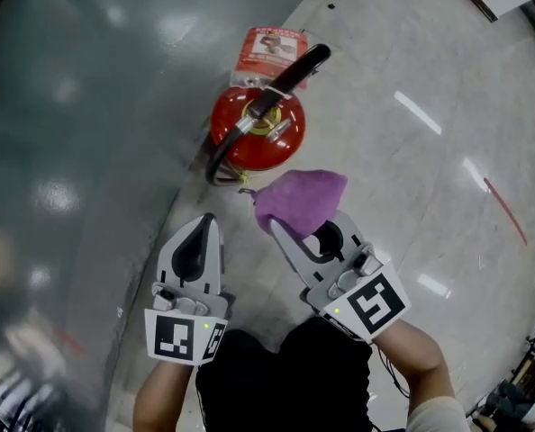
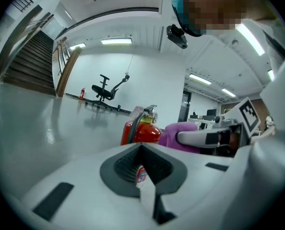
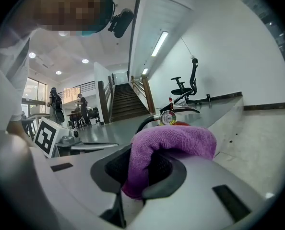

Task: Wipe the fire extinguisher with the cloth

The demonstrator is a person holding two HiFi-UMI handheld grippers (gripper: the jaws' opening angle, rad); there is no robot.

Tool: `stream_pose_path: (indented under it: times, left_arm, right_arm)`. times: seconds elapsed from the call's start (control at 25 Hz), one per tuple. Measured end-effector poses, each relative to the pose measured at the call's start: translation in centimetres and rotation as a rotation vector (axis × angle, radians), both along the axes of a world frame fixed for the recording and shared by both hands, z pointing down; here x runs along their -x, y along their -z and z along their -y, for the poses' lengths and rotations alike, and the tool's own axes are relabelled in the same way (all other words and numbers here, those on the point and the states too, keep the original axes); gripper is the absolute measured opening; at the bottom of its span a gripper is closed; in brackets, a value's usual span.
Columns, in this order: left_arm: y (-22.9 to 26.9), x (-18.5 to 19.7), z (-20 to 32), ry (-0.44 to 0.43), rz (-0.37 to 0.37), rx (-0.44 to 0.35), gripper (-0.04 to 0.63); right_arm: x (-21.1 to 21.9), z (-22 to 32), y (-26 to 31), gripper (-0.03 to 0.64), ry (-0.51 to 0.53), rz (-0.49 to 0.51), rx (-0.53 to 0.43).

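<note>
A red fire extinguisher (image 1: 257,131) with a black handle and hose stands on the floor ahead of me; it also shows in the left gripper view (image 2: 141,131) and, mostly hidden, in the right gripper view (image 3: 173,121). My right gripper (image 1: 278,224) is shut on a purple cloth (image 1: 301,200), which bunches out of the jaws (image 3: 173,145) just short of the extinguisher. My left gripper (image 1: 206,220) is shut and holds nothing, hanging a little nearer to me and to the left of the extinguisher.
A grey glossy wall panel (image 1: 78,151) runs along the left, close behind the extinguisher. A light polished floor (image 1: 430,151) spreads to the right. A black office chair (image 2: 104,87) and a staircase (image 3: 125,99) stand far off.
</note>
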State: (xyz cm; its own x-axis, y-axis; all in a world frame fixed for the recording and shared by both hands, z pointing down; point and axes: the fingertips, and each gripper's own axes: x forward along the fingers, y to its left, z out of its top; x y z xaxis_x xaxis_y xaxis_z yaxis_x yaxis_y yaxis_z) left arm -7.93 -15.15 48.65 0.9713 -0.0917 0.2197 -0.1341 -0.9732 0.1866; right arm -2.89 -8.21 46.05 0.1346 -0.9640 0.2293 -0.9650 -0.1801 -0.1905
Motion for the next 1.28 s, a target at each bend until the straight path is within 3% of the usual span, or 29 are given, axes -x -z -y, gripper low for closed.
stream_pose_path:
  times: [0.2,0.44,0.88,1.28]
  left_arm:
    - [4.0,-0.1,-0.8,0.005,0.08,0.002,0.005]
    - [10.1,0.6,-2.1,-0.004,0.135,0.09,0.005]
    - [25.4,4.8,-6.8,-0.047,0.24,0.126,0.005]
    - [41.3,6.3,-9.5,-0.053,0.212,0.084,0.005]
  right_arm:
    - [1.0,-0.6,2.6,0.061,-0.034,0.081,0.062]
    - [2.2,-1.9,6.9,0.061,-0.086,0.166,0.149]
    - [6.9,-5.1,20.9,0.062,-0.139,0.28,0.236]
    - [8.1,-9.4,36.7,0.063,-0.231,0.249,0.189]
